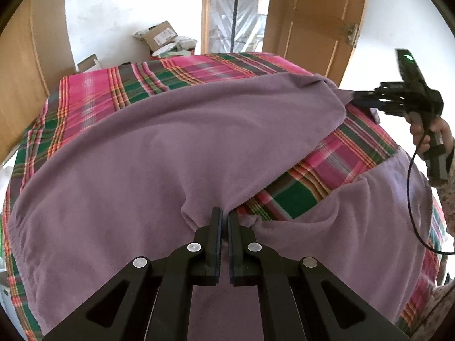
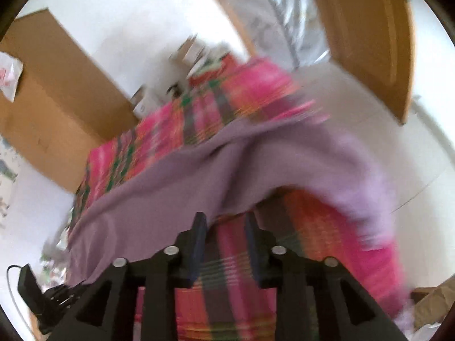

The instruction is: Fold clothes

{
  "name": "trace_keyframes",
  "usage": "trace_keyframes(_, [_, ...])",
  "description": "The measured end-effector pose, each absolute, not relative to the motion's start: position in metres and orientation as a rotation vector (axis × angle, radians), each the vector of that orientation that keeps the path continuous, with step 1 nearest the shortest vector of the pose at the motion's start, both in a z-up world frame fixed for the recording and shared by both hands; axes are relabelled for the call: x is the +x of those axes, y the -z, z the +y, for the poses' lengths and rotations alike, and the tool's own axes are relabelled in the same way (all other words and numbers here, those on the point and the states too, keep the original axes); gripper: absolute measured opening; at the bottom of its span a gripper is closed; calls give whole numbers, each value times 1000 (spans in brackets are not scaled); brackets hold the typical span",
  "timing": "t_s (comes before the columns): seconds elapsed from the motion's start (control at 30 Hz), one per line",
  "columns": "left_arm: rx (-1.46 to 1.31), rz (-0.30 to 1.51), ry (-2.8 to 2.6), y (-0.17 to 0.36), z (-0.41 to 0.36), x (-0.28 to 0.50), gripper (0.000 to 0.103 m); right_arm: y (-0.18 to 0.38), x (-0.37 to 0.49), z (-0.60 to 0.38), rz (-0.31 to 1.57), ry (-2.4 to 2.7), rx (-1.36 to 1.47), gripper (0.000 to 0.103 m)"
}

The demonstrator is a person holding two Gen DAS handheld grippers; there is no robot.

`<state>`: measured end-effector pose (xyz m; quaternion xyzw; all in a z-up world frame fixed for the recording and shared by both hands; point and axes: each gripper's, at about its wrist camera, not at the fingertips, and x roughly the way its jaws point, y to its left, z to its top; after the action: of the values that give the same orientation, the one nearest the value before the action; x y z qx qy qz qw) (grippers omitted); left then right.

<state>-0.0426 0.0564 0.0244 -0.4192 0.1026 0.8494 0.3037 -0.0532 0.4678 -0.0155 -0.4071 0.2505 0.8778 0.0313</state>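
A purple fleece garment [image 1: 170, 147] lies spread over a bed with a pink and green plaid sheet [image 1: 93, 93]. My left gripper [image 1: 224, 218] is shut on a fold of its near edge, the cloth bunched at the fingertips. One long part of the garment stretches to the far right, where my right gripper [image 1: 355, 98], held by a hand [image 1: 426, 133], meets its end. In the blurred right wrist view the right gripper [image 2: 224, 221] stands open, with plaid sheet [image 2: 227, 284] showing between the fingers and the purple garment [image 2: 176, 176] just past the tips.
Cardboard boxes [image 1: 160, 35] stand on the floor beyond the bed's far edge. A wooden door [image 1: 312, 28] stands open at the back right, and wooden panels [image 1: 20, 71] line the left wall. A cable [image 1: 412, 199] hangs from the right gripper.
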Motion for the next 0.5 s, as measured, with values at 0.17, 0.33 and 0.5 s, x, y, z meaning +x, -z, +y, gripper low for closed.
trace_keyframes(0.17, [-1077,247,-2253,-32,59,-40,4,22,-25,511,621,-2543,-1156,44])
trace_keyframes(0.33, [-1094,232,-2254,-29,62,-44,4,37,-36,511,424,-2539,-1171,48])
trace_keyframes(0.5, [-1122,206,-2259,-25,61,-50,4,39,-53,505,222,-2528,-1187,44])
